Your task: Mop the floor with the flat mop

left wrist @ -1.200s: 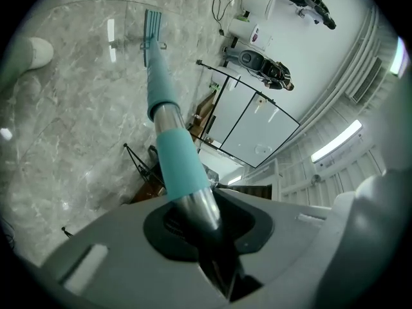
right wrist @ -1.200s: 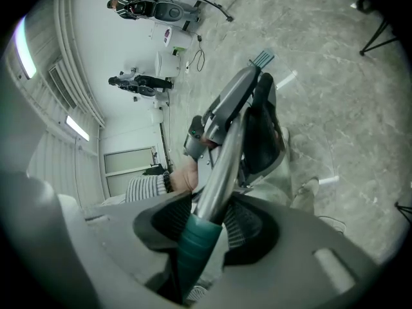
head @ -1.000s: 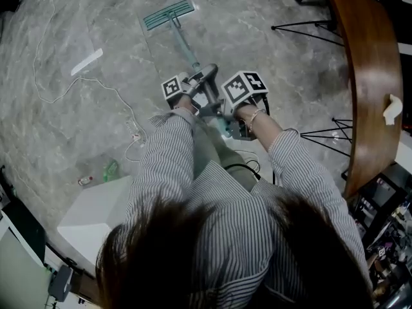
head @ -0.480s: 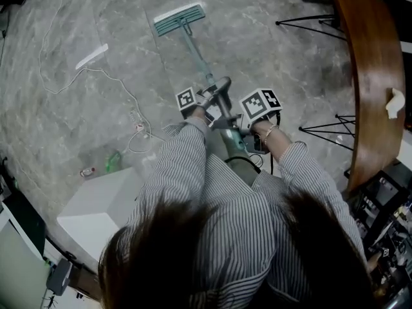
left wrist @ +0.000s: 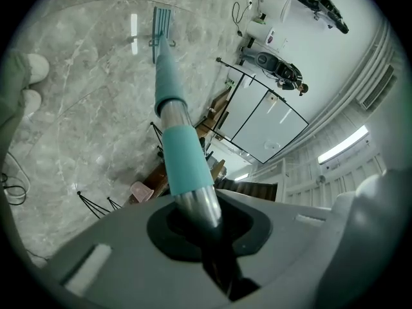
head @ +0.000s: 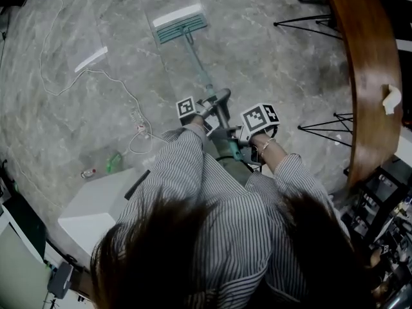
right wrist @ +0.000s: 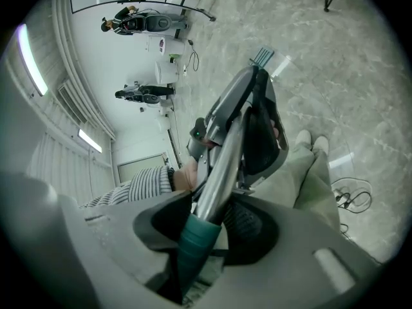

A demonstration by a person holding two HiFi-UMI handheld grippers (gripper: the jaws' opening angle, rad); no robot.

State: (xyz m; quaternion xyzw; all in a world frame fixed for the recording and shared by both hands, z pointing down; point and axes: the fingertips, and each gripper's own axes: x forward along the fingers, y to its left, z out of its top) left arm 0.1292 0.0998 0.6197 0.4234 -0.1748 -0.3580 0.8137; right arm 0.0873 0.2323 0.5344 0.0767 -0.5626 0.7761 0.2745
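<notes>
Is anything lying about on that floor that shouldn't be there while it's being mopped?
Yes. A loose white cable snakes across the floor left of the flat mop, and a small green object lies beside the white box. Either could probably snag the mop.

The grey marbled floor carries the flat mop, its pad lying flat towards 11 o'clock. A thin white cable trails in loops across the floor from 10 to 9 o'clock. Near 8 o'clock a small green object lies just beside a white box. At 3 o'clock stands a curved wooden counter on thin black legs, with a crumpled white tissue on it.
</notes>
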